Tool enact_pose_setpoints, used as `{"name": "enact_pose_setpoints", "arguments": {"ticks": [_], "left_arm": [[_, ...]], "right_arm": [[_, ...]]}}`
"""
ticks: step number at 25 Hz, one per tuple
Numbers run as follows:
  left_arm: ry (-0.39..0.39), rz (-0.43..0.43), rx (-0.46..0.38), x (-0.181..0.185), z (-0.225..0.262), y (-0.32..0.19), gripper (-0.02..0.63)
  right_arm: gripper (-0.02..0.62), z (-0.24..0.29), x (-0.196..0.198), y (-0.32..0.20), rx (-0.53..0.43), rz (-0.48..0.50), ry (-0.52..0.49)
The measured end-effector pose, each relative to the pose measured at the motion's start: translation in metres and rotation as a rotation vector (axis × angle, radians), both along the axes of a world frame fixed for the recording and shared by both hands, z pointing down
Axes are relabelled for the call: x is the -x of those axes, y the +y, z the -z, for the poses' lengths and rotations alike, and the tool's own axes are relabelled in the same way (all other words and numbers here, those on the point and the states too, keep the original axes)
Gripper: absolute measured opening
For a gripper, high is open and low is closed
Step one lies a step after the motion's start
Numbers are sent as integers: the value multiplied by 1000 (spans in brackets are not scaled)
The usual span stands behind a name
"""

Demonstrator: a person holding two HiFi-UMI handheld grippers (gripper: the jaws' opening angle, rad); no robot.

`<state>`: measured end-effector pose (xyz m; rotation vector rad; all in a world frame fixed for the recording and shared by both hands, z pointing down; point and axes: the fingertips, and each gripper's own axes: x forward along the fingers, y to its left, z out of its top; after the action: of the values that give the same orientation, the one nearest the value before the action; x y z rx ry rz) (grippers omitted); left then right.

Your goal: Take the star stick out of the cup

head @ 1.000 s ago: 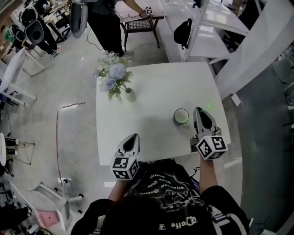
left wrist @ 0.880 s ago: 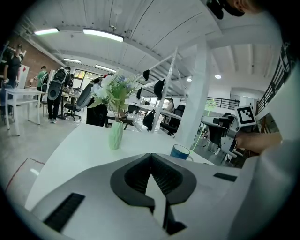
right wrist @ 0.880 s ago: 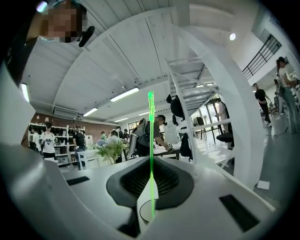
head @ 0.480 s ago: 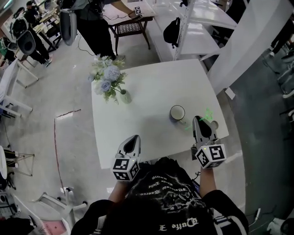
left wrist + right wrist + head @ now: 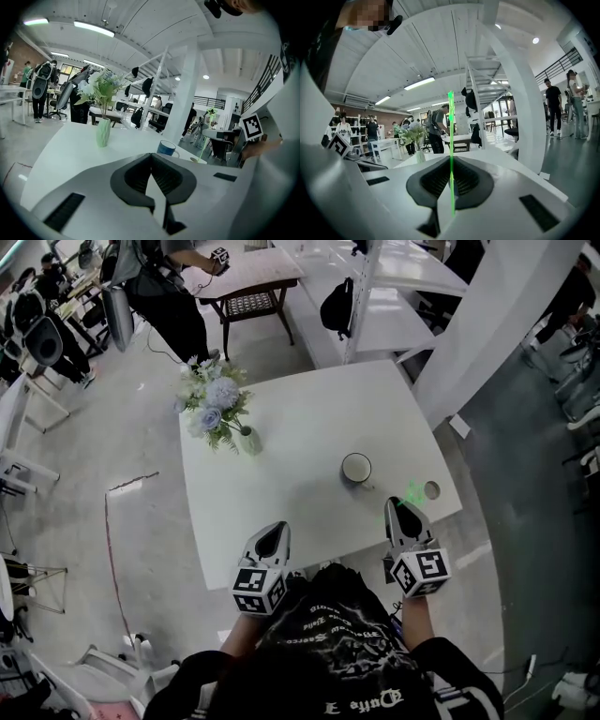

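The cup (image 5: 356, 468) stands upright on the white table (image 5: 281, 484), right of centre, with nothing sticking out of it; in the left gripper view this cup (image 5: 167, 148) is blue outside. My right gripper (image 5: 403, 507) is near the table's front right edge, a little nearer to me than the cup, shut on the thin green star stick (image 5: 451, 150). Its star end (image 5: 412, 491) points away from me, clear of the cup. My left gripper (image 5: 275, 531) hovers at the front edge left of centre, shut and empty. The same stick (image 5: 205, 138) shows far right in the left gripper view.
A vase of blue and white flowers (image 5: 217, 409) stands at the table's far left. A small round disc (image 5: 431, 489) lies near the right edge beside the star. A white pillar (image 5: 487, 324) rises by the table's far right corner. People stand at a side table (image 5: 248, 277) beyond.
My right gripper has drawn back toward me and down to the front edge, carrying the star stick away from the cup. The left gripper has stayed in place.
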<state>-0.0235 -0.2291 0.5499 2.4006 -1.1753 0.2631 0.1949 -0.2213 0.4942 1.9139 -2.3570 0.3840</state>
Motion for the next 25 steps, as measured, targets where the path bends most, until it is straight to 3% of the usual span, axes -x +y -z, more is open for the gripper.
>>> {"name": "enact_pose_setpoints", "arguments": {"ticks": [14, 25], "left_arm": [[0, -74, 12, -9, -3, 15, 20], [-1, -71, 11, -12, -5, 13, 20]], "right_arm": [[18, -45, 28, 33, 132, 2, -38], [18, -48, 34, 29, 144, 36, 7]]}}
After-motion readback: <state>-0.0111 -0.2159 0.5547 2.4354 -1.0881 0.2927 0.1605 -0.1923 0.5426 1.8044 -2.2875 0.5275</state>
